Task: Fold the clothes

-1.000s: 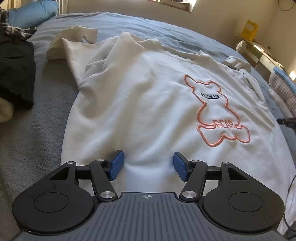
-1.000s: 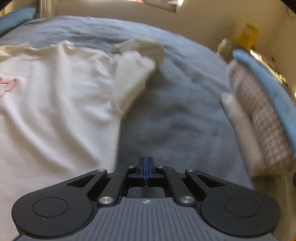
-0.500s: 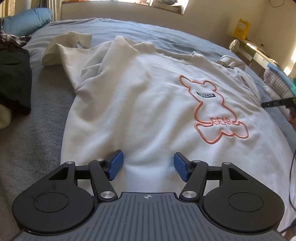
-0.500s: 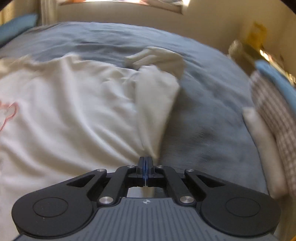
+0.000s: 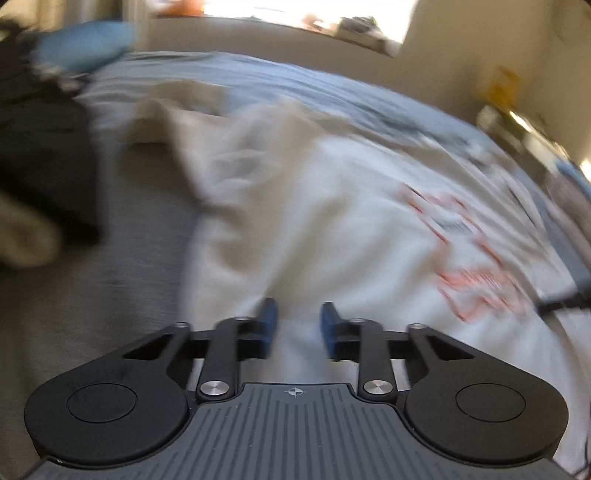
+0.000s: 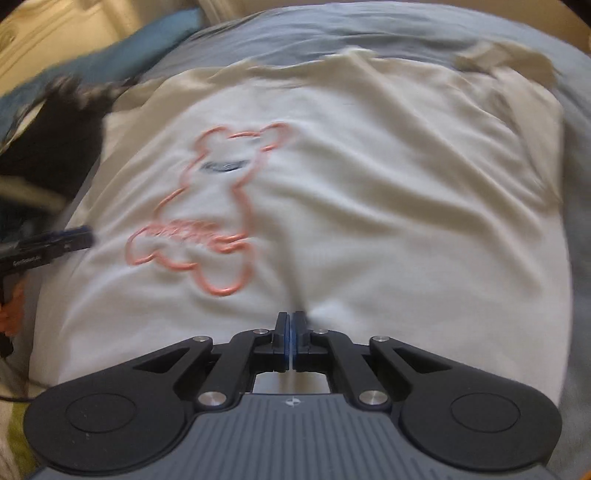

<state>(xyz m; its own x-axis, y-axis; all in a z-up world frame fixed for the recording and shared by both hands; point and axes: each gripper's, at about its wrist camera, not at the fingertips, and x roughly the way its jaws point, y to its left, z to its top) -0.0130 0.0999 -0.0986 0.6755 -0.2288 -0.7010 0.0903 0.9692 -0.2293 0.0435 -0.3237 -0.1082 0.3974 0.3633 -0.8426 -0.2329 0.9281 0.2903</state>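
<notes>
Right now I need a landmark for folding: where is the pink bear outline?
In the right wrist view, the pink bear outline sits left of centre on the white shirt, ahead and left of the shut right tool.

My bed (image 6: 369,26), grey-blue cover, holds a white shirt (image 6: 369,221), dark clothes (image 5: 44,155) and a blue pillow (image 5: 81,40).

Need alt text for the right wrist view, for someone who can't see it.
The right gripper is shut on the near edge of a white sweatshirt spread over a grey-blue bed. An orange bear outline sits left of centre, and the left gripper enters from the left edge.
</notes>
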